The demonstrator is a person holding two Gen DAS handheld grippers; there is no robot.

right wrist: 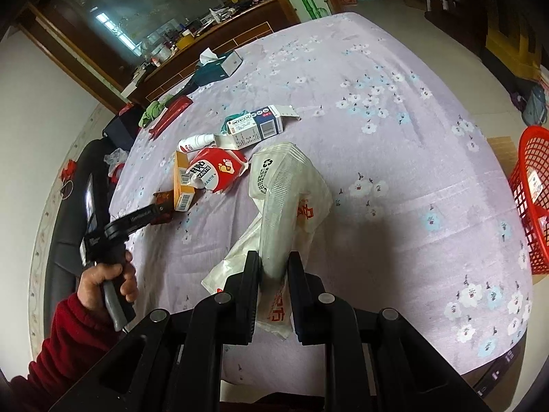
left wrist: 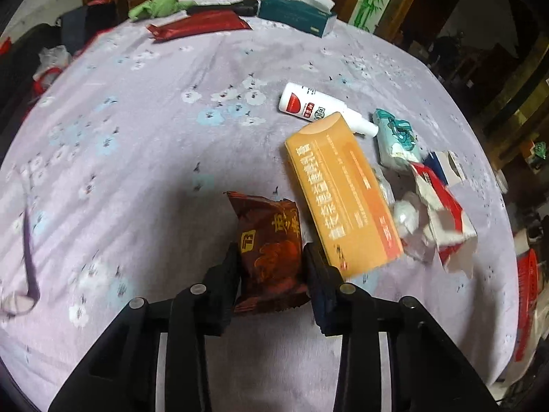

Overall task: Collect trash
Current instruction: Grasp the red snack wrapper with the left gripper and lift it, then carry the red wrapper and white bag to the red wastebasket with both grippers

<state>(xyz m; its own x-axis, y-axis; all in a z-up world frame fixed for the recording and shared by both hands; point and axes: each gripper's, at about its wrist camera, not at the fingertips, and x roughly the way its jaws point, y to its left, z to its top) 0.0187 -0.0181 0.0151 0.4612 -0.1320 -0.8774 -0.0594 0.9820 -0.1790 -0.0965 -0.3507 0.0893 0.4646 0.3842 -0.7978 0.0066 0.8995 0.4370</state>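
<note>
The right gripper (right wrist: 272, 267) is clamped on a crinkly, translucent white plastic bag (right wrist: 291, 192) at the centre of its frame, and the bag's mouth is pinched flat, so I cannot tell what is in it. Far right of that frame, a red mesh basket (right wrist: 532, 199) stands on the floor; its contents are hard to make out.

Over in the left wrist view, the left gripper (left wrist: 271, 257) grips a glossy dark brown snack wrapper (left wrist: 269, 243), low in the middle of the frame, its 2 black fingers (left wrist: 226, 267) pressed against either side. Just to its right lies a flat orange carton (left wrist: 343, 199), rectangular and smooth. Above that lies a white plastic bottle (left wrist: 308, 103), on its side. A soft teal tissue pack (left wrist: 394, 137) and a torn red-and-white paper box (left wrist: 442, 213) with crumpled white tissue (left wrist: 405, 216) crowd the right edge. Everything sits on a lilac tablecloth (left wrist: 137, 120) printed with pale flowers. At the top, a dark teal tissue box (left wrist: 295, 13) shows white tissue poking out.

A hand (right wrist: 103, 281) in a red sleeve (right wrist: 65, 336) grasps the left handle at the lower left of the right wrist view.
</note>
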